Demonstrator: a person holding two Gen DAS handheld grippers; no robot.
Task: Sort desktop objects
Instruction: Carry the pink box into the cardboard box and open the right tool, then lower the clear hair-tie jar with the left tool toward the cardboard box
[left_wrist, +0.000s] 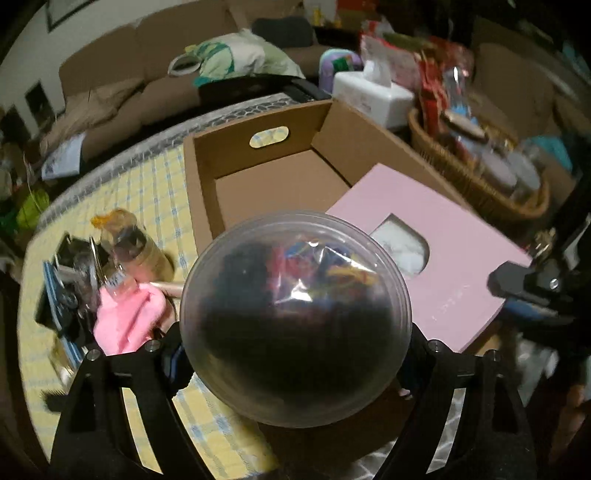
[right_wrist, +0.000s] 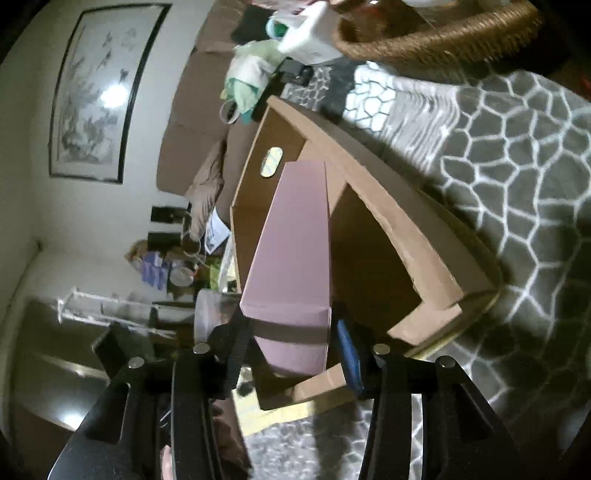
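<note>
My left gripper is shut on a clear round plastic tub with dark and colourful bits inside. The tub fills the middle of the left wrist view, above the near end of an open cardboard box. A flat pink box with a window lies tilted over the cardboard box's right side. The right gripper clamps its near corner. In the right wrist view the pink box runs away from my right gripper, its end between the fingers, over the cardboard box.
Left of the cardboard box, a pink cloth, a bottle and dark items lie on the yellow checked tablecloth. A wicker basket and a tissue box stand behind. A grey patterned cover lies to the right.
</note>
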